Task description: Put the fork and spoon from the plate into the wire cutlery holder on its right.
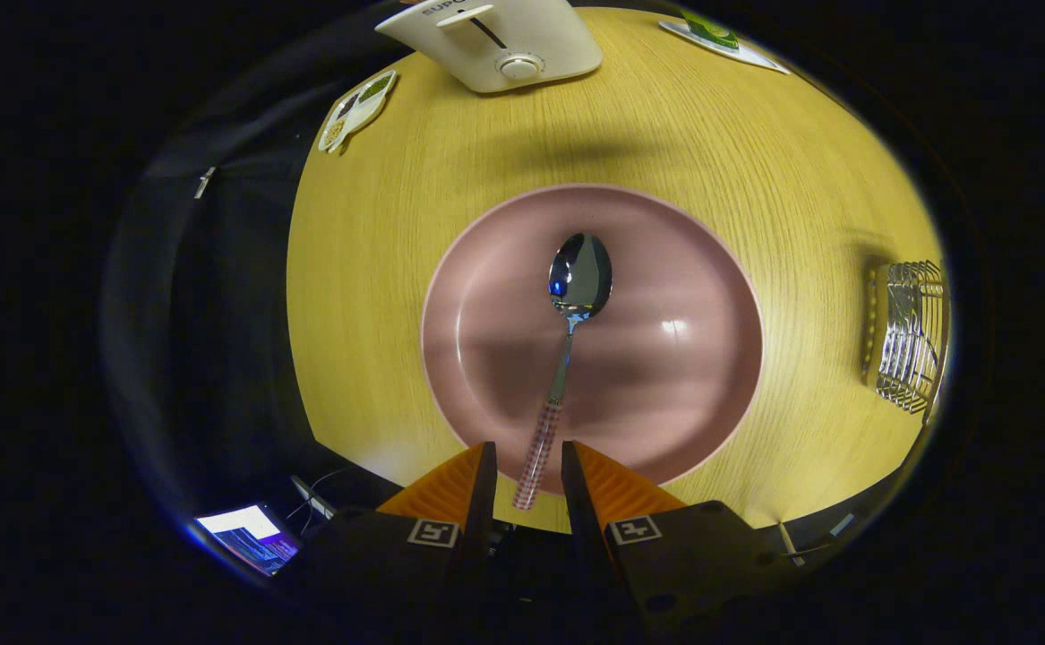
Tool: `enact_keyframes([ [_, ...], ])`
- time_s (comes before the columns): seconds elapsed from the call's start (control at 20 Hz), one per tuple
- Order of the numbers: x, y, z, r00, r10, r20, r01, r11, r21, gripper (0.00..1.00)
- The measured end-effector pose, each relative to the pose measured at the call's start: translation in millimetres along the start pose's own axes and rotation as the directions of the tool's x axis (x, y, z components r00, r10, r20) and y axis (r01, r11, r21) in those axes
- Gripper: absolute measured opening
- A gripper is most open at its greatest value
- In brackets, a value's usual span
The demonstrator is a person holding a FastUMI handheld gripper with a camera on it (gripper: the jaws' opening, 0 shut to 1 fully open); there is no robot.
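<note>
Gripper view: the spoon (567,349) lies on the pink plate (486,376), its checked handle end between the fingers of the gripper (526,475), whose jaws stand slightly apart, not yet pinching. Light, stiff and slick metal; the patterned handle looks the surest hold. The wire cutlery holder (909,336) stands well right.

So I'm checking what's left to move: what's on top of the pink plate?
Only the spoon lies on the plate, bowl away from the tongs, which straddle its checked handle without touching. No fork lies on the plate's visible surface. The tongs cover its near rim.
</note>
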State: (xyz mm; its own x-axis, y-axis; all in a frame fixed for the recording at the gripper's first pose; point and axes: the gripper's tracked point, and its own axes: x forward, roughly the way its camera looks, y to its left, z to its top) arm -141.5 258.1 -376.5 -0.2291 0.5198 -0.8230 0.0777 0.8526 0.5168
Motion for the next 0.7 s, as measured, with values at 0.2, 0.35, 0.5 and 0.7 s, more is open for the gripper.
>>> enact_keyframes([
  [0.2,17.3,-6.5,-4.6,0.999,-0.034,-0.006,0.034,0.999,0.016,0.46],
  [0.35,28.7,-7.1,-7.4,0.999,-0.045,-0.002,0.046,0.999,0.023,0.46],
  [0.5,36.8,-7.2,-12.9,0.999,-0.043,-0.020,0.043,0.999,0.018,0.46],
  [0.7,34.0,-2.9,-11.0,1.000,0.007,-0.002,-0.007,1.000,0.020,0.14],
])
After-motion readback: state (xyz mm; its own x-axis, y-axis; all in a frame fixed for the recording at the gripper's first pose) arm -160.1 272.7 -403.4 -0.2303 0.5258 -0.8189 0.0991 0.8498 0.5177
